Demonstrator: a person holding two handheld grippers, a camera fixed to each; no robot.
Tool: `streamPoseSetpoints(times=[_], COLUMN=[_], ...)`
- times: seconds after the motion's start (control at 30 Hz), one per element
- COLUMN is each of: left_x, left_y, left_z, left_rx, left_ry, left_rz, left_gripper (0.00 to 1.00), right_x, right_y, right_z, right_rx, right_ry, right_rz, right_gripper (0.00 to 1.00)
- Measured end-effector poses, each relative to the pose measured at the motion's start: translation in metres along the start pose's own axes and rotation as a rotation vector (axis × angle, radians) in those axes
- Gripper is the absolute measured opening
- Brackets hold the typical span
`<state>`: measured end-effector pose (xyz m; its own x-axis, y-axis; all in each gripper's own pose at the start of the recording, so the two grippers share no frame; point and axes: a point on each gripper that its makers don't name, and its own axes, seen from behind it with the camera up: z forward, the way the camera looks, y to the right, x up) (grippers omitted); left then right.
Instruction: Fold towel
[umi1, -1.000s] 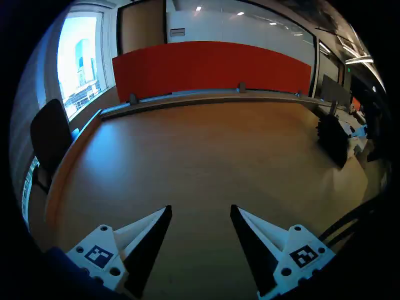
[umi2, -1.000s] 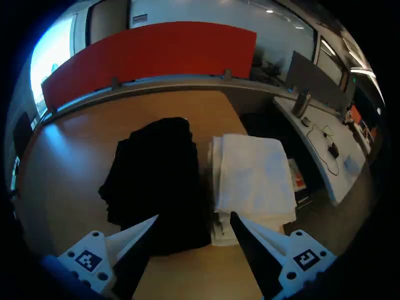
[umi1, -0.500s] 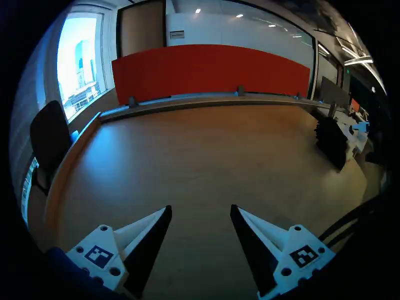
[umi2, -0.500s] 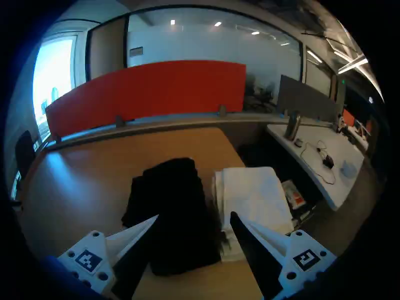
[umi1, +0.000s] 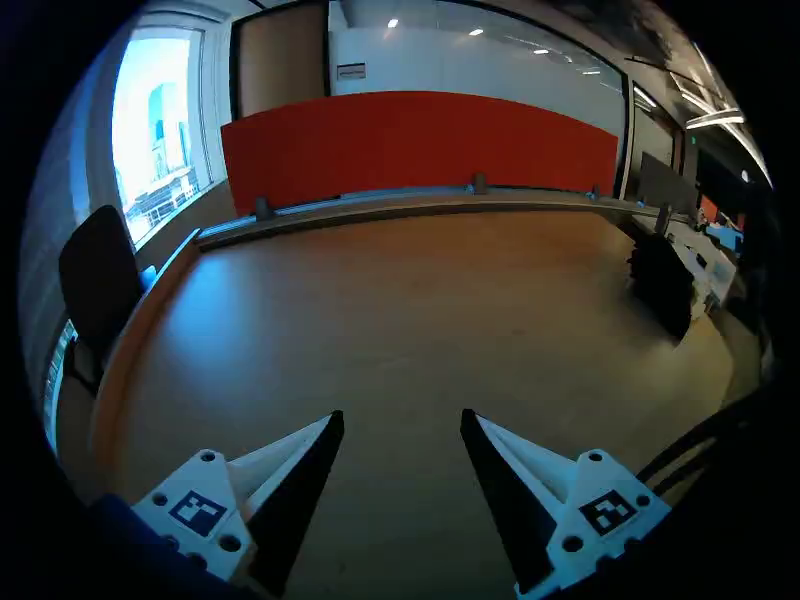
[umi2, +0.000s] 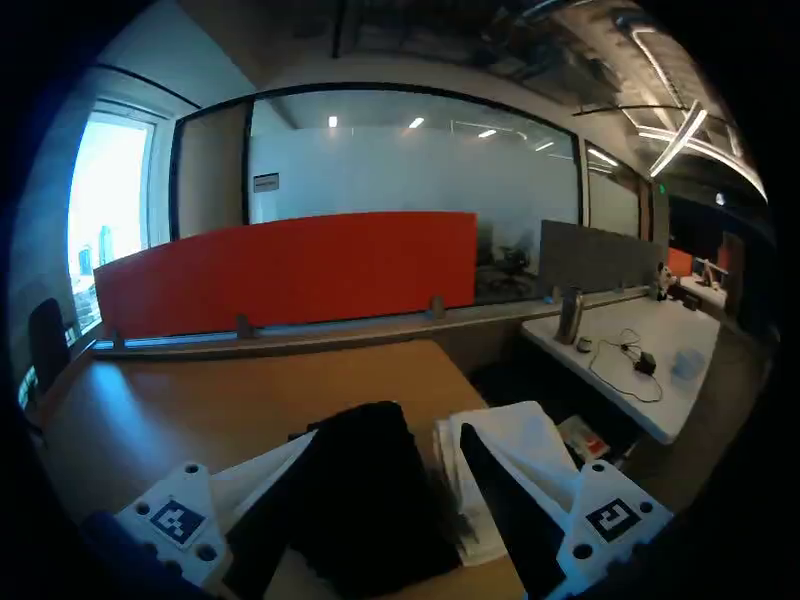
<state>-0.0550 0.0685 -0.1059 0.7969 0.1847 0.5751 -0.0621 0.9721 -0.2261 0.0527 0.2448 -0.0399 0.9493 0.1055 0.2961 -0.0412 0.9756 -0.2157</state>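
In the right gripper view a stack of black folded towels (umi2: 365, 490) lies on the wooden table (umi2: 200, 410), with a stack of white folded towels (umi2: 490, 450) close to its right near the table's edge. My right gripper (umi2: 390, 440) hangs open above both stacks, holding nothing. In the left gripper view my left gripper (umi1: 400, 420) stands open over bare wooden table (umi1: 400, 300). The black stack (umi1: 662, 282) appears far off at the right edge of that view.
A red partition (umi1: 420, 140) runs along the table's far side. A black chair (umi1: 95, 275) stands at the left by the window. A neighbouring white desk (umi2: 640, 365) with a bottle, cables and small items lies right of the towels, across a gap.
The right gripper has tilted up and drawn back, so the towel stacks dropped low in its view and more of the room shows. The left gripper has barely moved.
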Motion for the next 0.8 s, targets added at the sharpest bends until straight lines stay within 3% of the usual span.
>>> streamPoseSetpoints(times=[0.3, 0.5, 0.8], left_x=[0.008, 0.019, 0.041], left_y=[-0.002, -0.004, -0.014], left_z=[0.002, 0.004, 0.004], left_rx=[0.006, 0.013, 0.043], left_ry=[0.022, 0.055, 0.119], left_rz=[-0.002, -0.011, -0.025], left_gripper=[0.86, 0.86, 0.86], right_x=[0.039, 0.064, 0.071], right_y=[-0.011, -0.03, -0.054], right_z=[-0.011, -0.021, -0.022], right_rx=[-0.032, -0.011, 0.015], right_ry=[0.131, 0.215, 0.224], right_rz=[-0.006, -0.025, -0.046], right_gripper=[1.0, 1.0, 1.0])
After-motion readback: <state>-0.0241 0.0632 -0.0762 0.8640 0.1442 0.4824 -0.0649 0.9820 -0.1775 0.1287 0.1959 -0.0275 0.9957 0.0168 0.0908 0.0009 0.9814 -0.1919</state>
